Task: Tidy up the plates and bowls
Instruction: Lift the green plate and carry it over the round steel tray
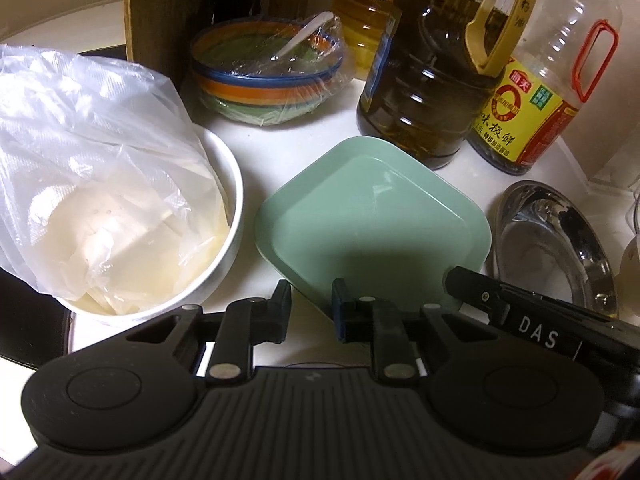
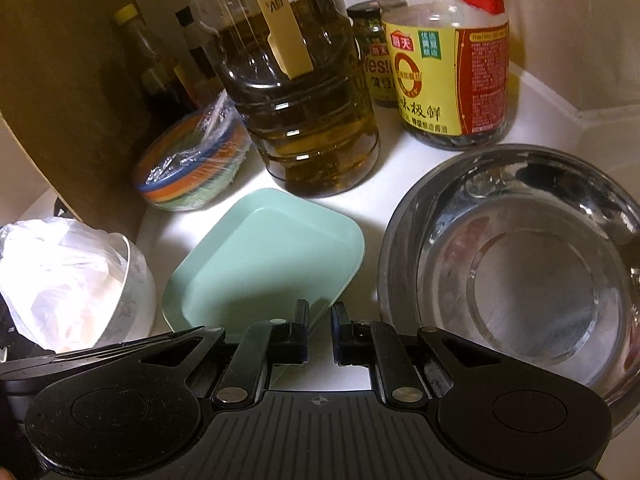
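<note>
A pale green square plate (image 1: pixel 372 220) (image 2: pixel 272 256) lies flat on the white counter (image 1: pixel 256 148). My left gripper (image 1: pixel 311 312) is shut on its near corner, with the rim between the pads. My right gripper (image 2: pixel 320 326) is shut on the plate's near right edge, and one of its fingers (image 1: pixel 460 280) shows at the plate's right corner. Left of the plate stands a white bowl (image 1: pixel 237 216) (image 2: pixel 138 276) holding a plastic bag with white food. A steel bowl (image 1: pixel 536 208) (image 2: pixel 420 220) stands empty to the right. A striped bowl (image 1: pixel 268 88) (image 2: pixel 188 184) under cling film sits behind.
A big oil bottle (image 1: pixel 432 80) (image 2: pixel 300 100) and a soy sauce bottle (image 1: pixel 532 120) (image 2: pixel 448 80) stand close behind the plate. A small jar (image 2: pixel 372 60) is between them. A brown board (image 1: pixel 160 12) (image 2: pixel 60 100) and dark bottles fill the back left.
</note>
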`<state>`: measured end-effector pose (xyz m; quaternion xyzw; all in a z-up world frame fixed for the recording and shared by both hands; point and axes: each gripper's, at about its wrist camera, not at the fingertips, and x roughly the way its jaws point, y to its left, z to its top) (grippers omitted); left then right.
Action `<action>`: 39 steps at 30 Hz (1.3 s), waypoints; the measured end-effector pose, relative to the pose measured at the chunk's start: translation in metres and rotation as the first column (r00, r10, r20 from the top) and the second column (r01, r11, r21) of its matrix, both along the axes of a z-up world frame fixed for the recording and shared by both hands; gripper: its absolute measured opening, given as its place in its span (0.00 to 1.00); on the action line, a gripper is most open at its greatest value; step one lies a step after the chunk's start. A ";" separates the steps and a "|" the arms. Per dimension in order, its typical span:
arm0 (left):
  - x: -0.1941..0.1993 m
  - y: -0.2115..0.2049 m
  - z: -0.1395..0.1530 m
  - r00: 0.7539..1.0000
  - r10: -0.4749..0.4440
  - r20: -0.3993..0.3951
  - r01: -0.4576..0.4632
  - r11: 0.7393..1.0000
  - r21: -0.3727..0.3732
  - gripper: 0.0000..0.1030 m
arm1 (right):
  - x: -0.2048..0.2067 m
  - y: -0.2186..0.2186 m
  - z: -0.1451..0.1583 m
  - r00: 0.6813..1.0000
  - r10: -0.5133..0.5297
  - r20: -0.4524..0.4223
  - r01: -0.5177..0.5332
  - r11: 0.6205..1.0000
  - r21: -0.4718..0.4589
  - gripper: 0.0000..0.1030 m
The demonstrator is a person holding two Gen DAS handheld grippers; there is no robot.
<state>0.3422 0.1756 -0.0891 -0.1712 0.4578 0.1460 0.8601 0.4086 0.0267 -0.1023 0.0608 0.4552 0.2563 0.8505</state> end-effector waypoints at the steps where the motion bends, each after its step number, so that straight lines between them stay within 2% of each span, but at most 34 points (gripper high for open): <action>1: 0.000 -0.001 0.001 1.000 -0.001 0.003 0.001 1.000 0.000 0.19 | 0.000 -0.001 0.001 1.000 0.000 0.002 0.000 1.000 0.003 0.10; 10: -0.005 -0.012 0.018 0.998 -0.030 0.054 0.029 0.999 0.020 0.19 | -0.008 -0.016 0.020 0.999 -0.016 0.043 0.014 0.999 0.036 0.10; 19: 0.001 -0.043 0.029 0.988 -0.127 0.092 0.124 0.991 0.040 0.18 | -0.013 -0.051 0.035 0.992 -0.104 0.066 0.100 0.993 0.057 0.11; 30: 0.026 -0.108 0.033 0.948 -0.298 0.107 0.295 0.954 0.049 0.18 | -0.014 -0.116 0.038 0.958 -0.282 0.058 0.279 0.959 0.057 0.11; 39: 0.038 -0.136 0.025 0.928 -0.362 0.088 0.359 0.932 0.046 0.18 | -0.017 -0.148 0.035 0.935 -0.355 0.024 0.353 0.934 0.052 0.11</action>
